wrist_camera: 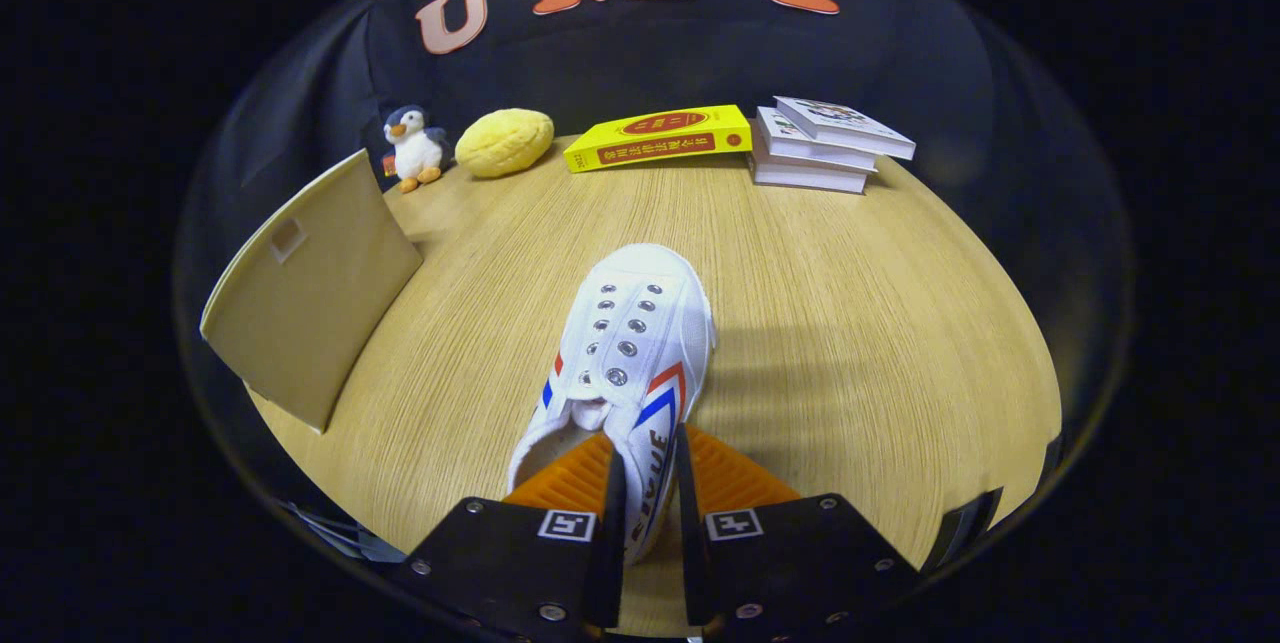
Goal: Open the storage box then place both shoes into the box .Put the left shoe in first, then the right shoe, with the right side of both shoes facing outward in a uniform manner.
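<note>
The gripper (648,483) is clamped on the right side wall of the white shoe (625,363), one orange finger (570,478) inside the opening and the other outside; the heel is hidden behind the fingers. The shoe's toe points away across the wooden table (850,323). Left of the shoe stands the tan storage box (305,293), partly cut off. Beyond the shoe, along the table's far edge, sit a penguin toy (413,148), a yellow plush (505,141), a yellow book (660,136) and stacked books (825,145).

Hand-held gripper (648,483) clamped on white shoe (625,363)
</note>
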`<action>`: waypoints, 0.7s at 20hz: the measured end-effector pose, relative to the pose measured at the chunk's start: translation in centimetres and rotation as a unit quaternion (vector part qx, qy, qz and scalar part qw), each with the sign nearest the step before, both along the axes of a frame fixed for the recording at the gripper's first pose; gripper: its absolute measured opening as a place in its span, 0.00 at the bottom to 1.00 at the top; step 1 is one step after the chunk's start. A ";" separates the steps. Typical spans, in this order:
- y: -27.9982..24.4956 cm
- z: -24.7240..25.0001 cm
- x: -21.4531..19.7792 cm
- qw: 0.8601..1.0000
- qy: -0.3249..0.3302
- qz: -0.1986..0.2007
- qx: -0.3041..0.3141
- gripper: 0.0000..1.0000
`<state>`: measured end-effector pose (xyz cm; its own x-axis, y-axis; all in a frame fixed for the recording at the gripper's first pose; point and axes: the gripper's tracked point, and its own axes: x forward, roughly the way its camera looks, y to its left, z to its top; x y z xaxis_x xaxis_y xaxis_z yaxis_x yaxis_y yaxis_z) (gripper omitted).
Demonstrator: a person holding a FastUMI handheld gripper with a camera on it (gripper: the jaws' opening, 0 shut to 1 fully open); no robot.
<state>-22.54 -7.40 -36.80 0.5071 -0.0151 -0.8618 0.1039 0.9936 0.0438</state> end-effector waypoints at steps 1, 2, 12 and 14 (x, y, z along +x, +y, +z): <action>-0.5 -0.1 0.4 1.000 -0.008 -0.008 -0.005 0.20; -0.6 -0.3 0.7 1.000 -0.009 -0.009 -0.004 0.15; -0.7 -1.0 1.5 0.996 0.036 -0.049 0.064 0.23; -1.1 -0.8 1.8 0.996 0.040 -0.063 0.054 0.08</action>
